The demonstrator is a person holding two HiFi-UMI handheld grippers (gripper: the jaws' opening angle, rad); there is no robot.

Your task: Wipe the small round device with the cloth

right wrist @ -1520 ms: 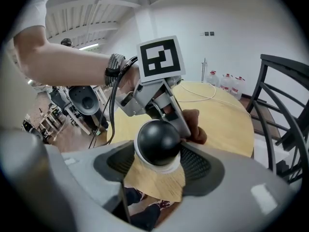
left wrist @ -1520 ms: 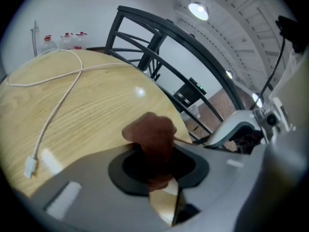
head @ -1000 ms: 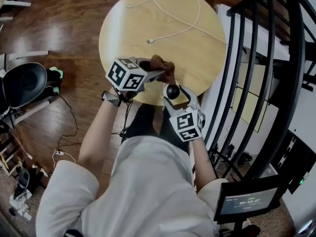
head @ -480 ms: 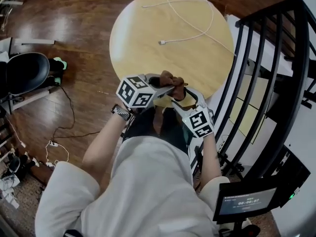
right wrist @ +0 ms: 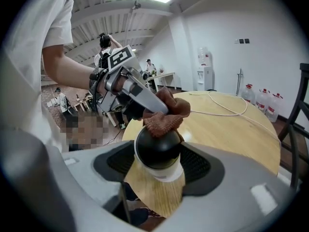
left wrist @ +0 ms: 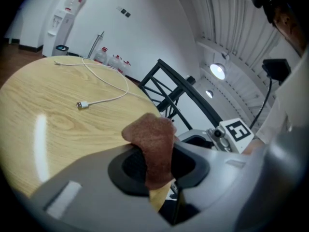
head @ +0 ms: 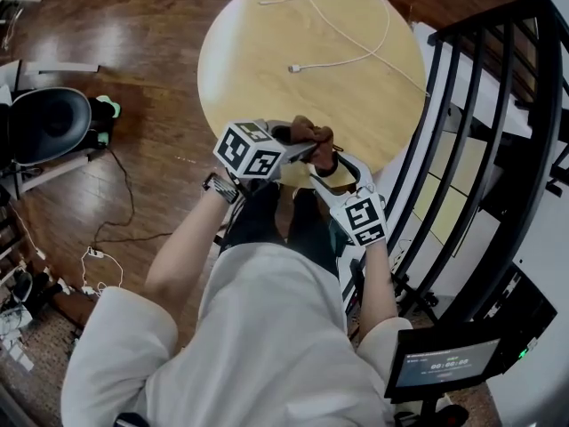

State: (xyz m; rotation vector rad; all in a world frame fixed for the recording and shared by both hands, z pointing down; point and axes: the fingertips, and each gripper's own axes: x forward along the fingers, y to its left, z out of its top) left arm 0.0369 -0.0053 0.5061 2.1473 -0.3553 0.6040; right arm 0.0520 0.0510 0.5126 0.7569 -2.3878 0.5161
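Dark, glossy plank floor (head: 133, 52) fills the room seen from the head view. The person's white shirt (head: 267, 345) covers the lower middle of that view. Ahead stands a round surface (head: 258, 52) of pale wood with a smooth, slightly shiny grain. A black metal railing (head: 480, 132) with slanted bars runs close along the surface's right side. A black shell-shaped chair (head: 44, 127) sits well apart at the left, and a small dark screen (head: 449, 363) stands at the lower right. Thin cords (head: 116, 229) trail over the floor.

Both tools meet above the near edge of the surface. The left hand-held gripper (left wrist: 154, 166), grey plastic with black ribbed pads, has its jaws closed narrowly on a brown cloth (left wrist: 152, 144). The cloth is nubby terry, and it sticks up beyond the pads in a rumpled lobe. The right hand-held gripper (right wrist: 159, 163) holds the small round device (right wrist: 158, 151) with its jaws set wide against the device's sides. The device has a glossy black dome over a white base. In the right gripper view the bunched cloth rests on top of the dome and hides its far side. In the head view the cloth and the left jaws cover most of the device.

A thin white cable (head: 347, 34) loops across the far half of the surface and ends in a small plug (head: 293, 68).
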